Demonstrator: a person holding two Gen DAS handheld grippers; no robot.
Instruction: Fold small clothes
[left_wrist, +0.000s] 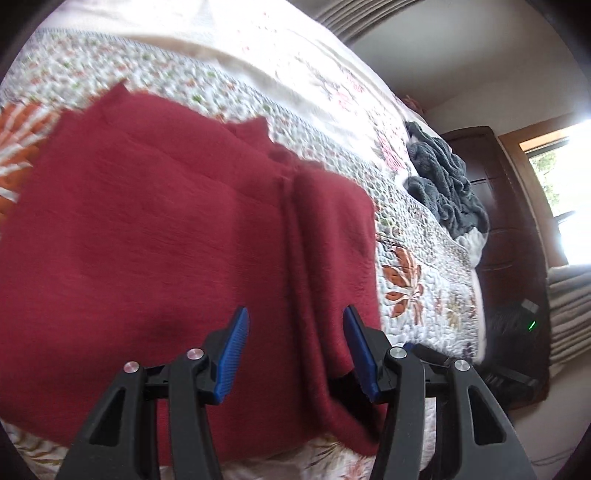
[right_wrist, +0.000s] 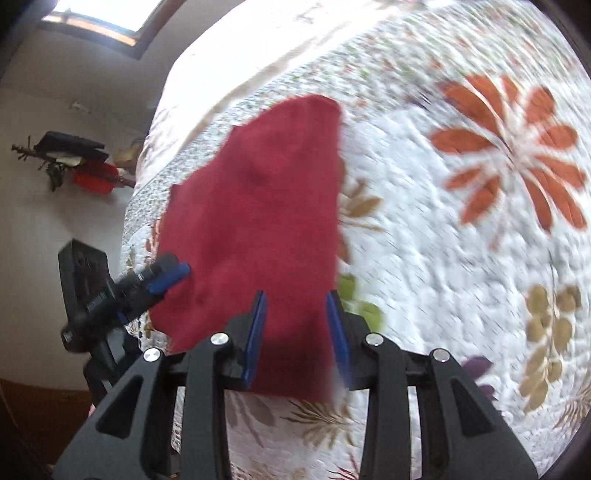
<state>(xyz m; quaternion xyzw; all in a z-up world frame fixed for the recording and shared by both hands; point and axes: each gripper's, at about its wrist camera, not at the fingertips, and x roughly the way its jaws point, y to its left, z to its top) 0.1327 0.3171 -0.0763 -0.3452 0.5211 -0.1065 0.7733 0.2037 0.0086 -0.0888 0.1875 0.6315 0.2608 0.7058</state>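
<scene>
Floral quilt covers the bed under my red garment. Both my left gripper and right gripper hover with fingers apart above it.

The red garment is a matt, slightly fuzzy knit-like cloth with fine ribbing, and it lies on a quilted bedspread of puckered, stitched cotton-like fabric with a dull printed floral face. Farther along the bed, a grey heap of cloth looks plush and deep-piled, beside a dark, smooth wooden headboard. The left claw and right claw are matt black moulded plastic with ridged blue rubbery pads and small shiny metal pins.
</scene>
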